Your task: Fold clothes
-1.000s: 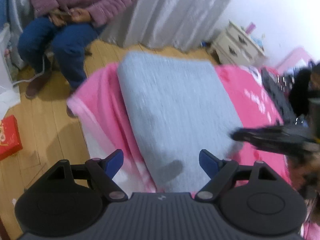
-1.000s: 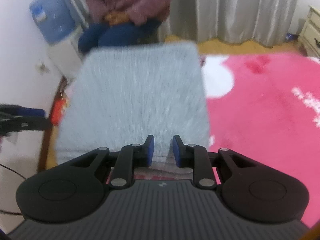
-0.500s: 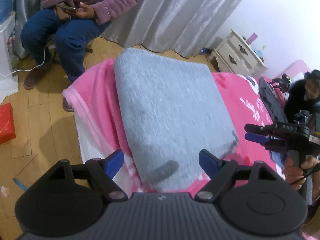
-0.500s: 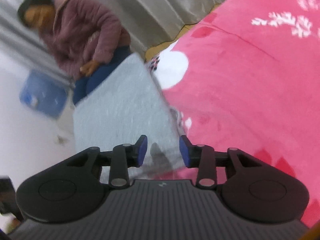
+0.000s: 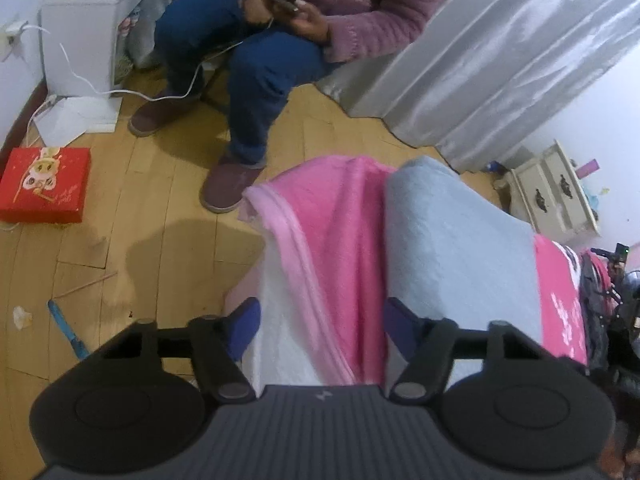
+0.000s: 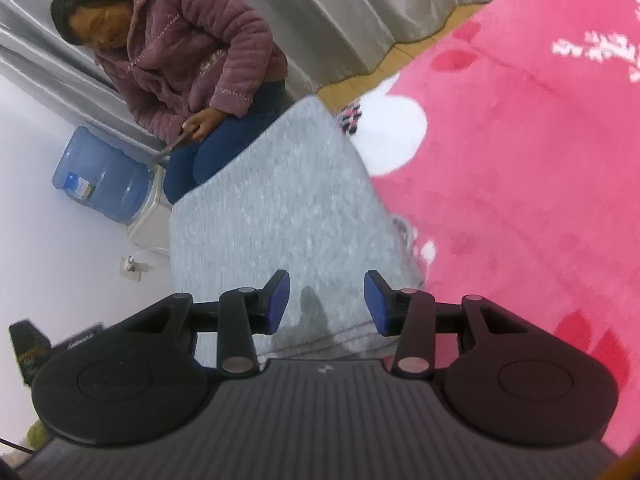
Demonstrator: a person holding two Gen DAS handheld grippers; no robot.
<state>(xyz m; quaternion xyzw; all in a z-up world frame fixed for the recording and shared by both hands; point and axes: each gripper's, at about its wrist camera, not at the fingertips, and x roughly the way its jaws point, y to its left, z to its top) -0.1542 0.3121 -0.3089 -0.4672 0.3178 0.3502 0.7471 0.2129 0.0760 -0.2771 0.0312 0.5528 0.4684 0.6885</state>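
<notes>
A folded grey fleece garment (image 5: 456,248) lies flat on the pink blanket (image 5: 344,240) near the bed's corner; in the right wrist view the same garment (image 6: 280,216) fills the middle. My left gripper (image 5: 320,324) is open above the blanket's hanging edge, with the garment's left edge just inside its right finger. My right gripper (image 6: 324,300) is open over the garment's near end, with nothing between its blue fingers (image 6: 376,304).
A seated person (image 5: 280,24) in a purple jacket holds a phone beyond the bed corner. A water dispenser (image 5: 80,32), a red box (image 5: 44,184) and a white cable lie on the wooden floor. A cream nightstand (image 5: 556,196) and grey curtains (image 5: 480,56) stand behind.
My right gripper has opened, let go of the garment's end and tilted up and back. My left gripper has swung left toward the bed corner, staying open. The garment now lies flat.
</notes>
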